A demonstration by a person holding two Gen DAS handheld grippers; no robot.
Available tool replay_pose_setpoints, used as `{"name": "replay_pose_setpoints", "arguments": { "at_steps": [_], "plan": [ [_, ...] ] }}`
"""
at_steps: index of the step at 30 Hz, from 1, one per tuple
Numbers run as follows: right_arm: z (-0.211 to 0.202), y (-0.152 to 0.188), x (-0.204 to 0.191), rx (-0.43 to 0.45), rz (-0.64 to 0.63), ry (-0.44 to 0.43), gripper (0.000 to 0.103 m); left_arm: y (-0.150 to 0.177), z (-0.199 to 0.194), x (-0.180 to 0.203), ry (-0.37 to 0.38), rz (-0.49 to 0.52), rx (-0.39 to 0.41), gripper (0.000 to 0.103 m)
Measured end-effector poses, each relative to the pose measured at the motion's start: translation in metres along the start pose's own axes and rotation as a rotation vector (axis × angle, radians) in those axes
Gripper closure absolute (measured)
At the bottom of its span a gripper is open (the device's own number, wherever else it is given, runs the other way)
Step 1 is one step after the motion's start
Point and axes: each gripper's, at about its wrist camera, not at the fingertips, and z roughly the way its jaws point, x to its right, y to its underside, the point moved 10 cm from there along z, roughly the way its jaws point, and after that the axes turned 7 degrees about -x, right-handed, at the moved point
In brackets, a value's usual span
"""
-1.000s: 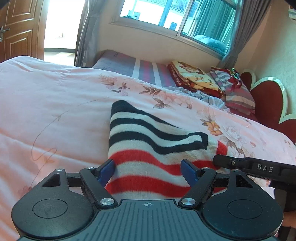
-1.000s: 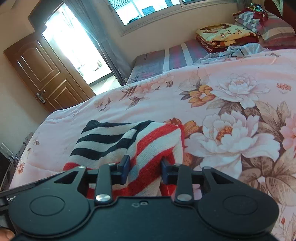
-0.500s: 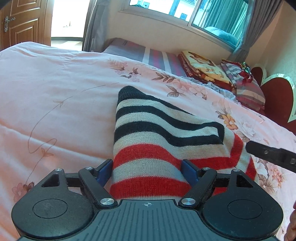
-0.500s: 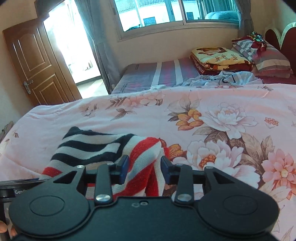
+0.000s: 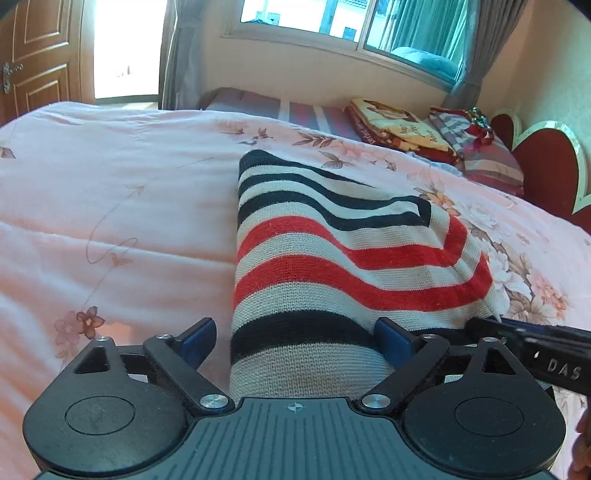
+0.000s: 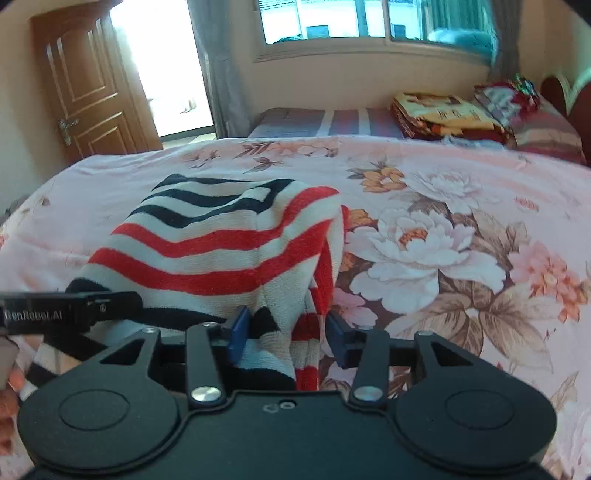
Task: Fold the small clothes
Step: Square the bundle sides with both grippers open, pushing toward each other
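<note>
Since a second ago a black stripe of the striped knit garment [image 5: 332, 266] has come up between the left hand-held gripper [image 5: 295, 339], whose jaws stand wide around it. The right hand-held gripper [image 6: 284, 328] pinches the garment's bunched edge. The garment drapes onto the floral bed [image 6: 443, 221]; folded blankets [image 5: 399, 129] lie far behind.

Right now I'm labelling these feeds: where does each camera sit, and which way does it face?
Left wrist: on the left claw, facing along its fingers over the striped garment toward the window; the right claw's arm shows at right.
Right wrist: on the right claw, facing across the floral bedspread; the left claw's arm shows at left.
Shared: garment, bedspread, window, door.
</note>
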Motion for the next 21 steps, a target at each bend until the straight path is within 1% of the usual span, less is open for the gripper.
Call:
{"name": "replay_pose_setpoints", "arguments": {
  "at_steps": [1, 3, 5, 7, 10, 12, 13, 14, 17, 18, 19, 21],
  "plan": [
    [-0.006, -0.001, -0.004, 0.005, -0.012, 0.013, 0.062, 0.000, -0.005, 0.001, -0.001, 0.006, 0.000, 0.011],
    [-0.026, 0.001, -0.015, 0.042, -0.055, 0.029, 0.065, 0.004, -0.019, 0.006, 0.022, 0.022, 0.004, 0.011],
    [-0.046, 0.007, -0.024, 0.070, -0.066, 0.013, 0.065, 0.012, -0.033, 0.010, 0.032, 0.058, 0.015, 0.011],
    [-0.058, 0.019, -0.031, 0.073, -0.070, 0.002, 0.066, 0.025, -0.041, 0.012, 0.033, 0.079, 0.013, 0.011],
    [-0.057, 0.039, -0.033, 0.052, -0.076, 0.033, 0.067, 0.048, -0.035, 0.011, 0.032, 0.086, -0.029, 0.011],
    [-0.047, 0.052, -0.026, 0.013, -0.047, 0.049, 0.068, 0.056, -0.030, 0.007, 0.041, 0.058, -0.042, 0.011],
    [-0.044, 0.056, -0.023, 0.008, -0.034, 0.054, 0.068, 0.058, -0.028, 0.006, 0.045, 0.049, -0.039, 0.010],
    [-0.041, 0.060, -0.020, 0.006, -0.031, 0.070, 0.068, 0.058, -0.027, 0.005, 0.041, 0.053, -0.037, 0.009],
    [-0.041, 0.063, -0.020, 0.011, -0.033, 0.077, 0.068, 0.059, -0.028, 0.007, 0.031, 0.074, -0.049, 0.006],
    [-0.041, 0.063, -0.019, 0.009, -0.025, 0.077, 0.068, 0.060, -0.028, 0.007, 0.025, 0.077, -0.055, 0.002],
    [-0.042, 0.063, -0.019, 0.006, -0.019, 0.077, 0.068, 0.061, -0.028, 0.007, 0.015, 0.078, -0.062, 0.000],
    [-0.043, 0.066, -0.018, 0.003, -0.008, 0.081, 0.067, 0.061, -0.029, 0.006, 0.013, 0.073, -0.069, 0.000]
  ]
}}
